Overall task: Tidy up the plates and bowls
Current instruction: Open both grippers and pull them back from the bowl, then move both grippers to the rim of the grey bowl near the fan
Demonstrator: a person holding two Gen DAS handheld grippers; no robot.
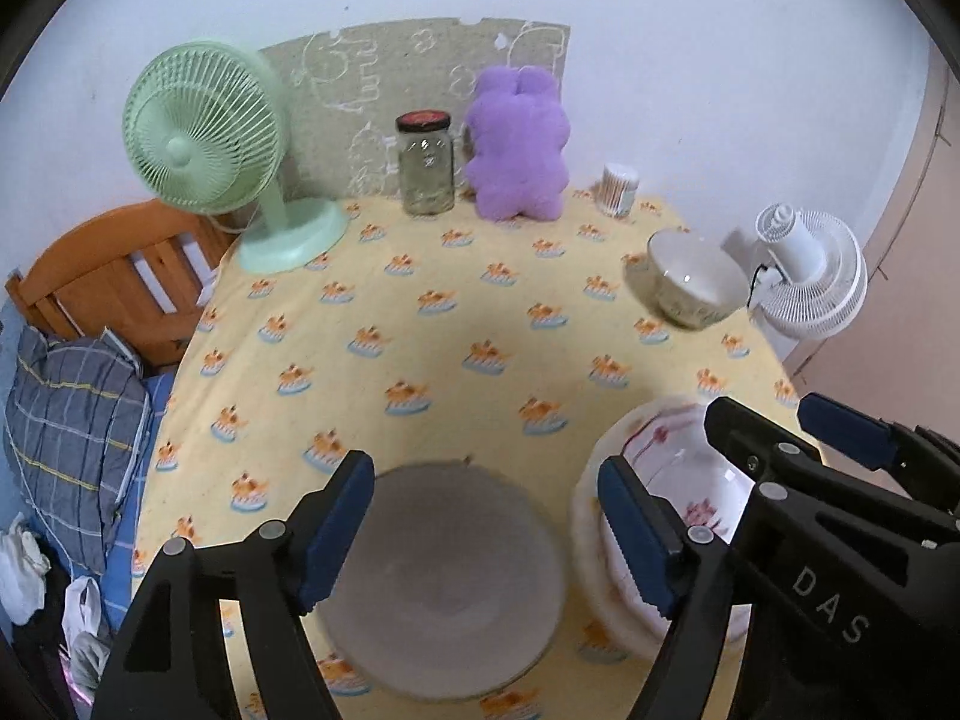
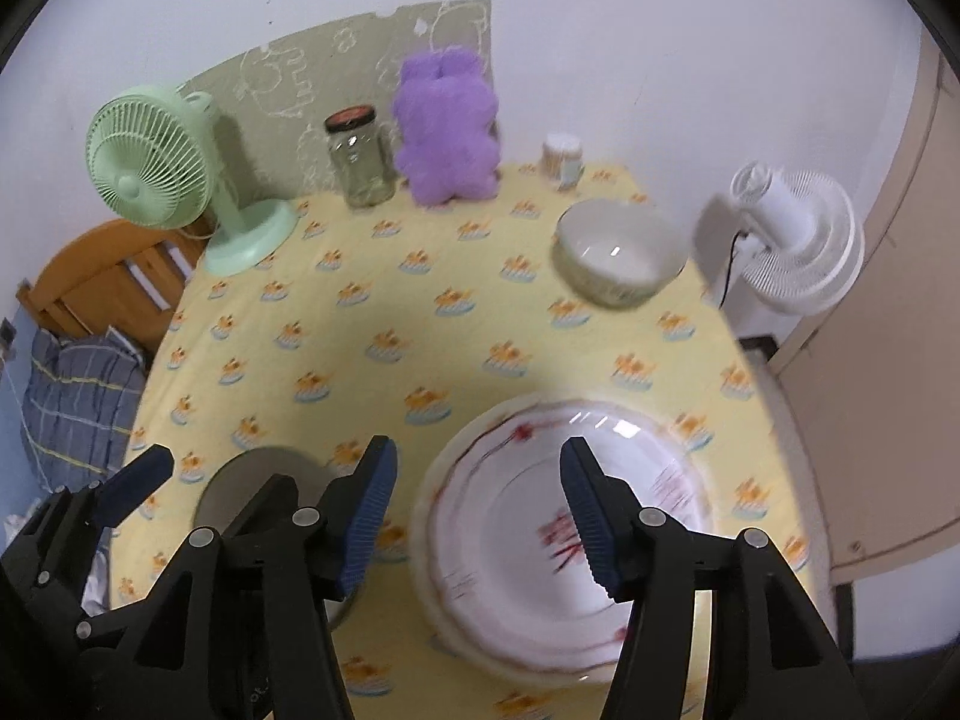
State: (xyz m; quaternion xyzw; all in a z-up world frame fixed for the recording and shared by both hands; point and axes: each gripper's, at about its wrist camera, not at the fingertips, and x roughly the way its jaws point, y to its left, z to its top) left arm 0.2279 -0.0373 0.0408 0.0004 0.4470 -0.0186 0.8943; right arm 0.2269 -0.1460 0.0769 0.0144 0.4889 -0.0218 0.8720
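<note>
A grey dish (image 1: 444, 588) lies on the yellow tablecloth (image 1: 420, 324), right below my left gripper (image 1: 485, 516). Its jaws stand wide open above the dish and hold nothing. To the right sits a stack of white plates with red flower prints (image 2: 528, 540); the same stack (image 1: 672, 480) shows in the left wrist view. My right gripper (image 2: 477, 498) hangs open over the stack, its pads clear of the rim. A white bowl (image 2: 618, 252) stands upright at the far right of the table. The grey dish (image 2: 258, 468) is partly hidden behind the left gripper (image 2: 204, 492).
Along the back stand a green table fan (image 1: 204, 138), a glass jar with a dark lid (image 1: 426, 162), a purple plush toy (image 1: 519, 144) and a tub of cotton swabs (image 1: 619, 187). A white fan (image 2: 792, 246) stands past the right table edge. A wooden headboard and bedding lie left.
</note>
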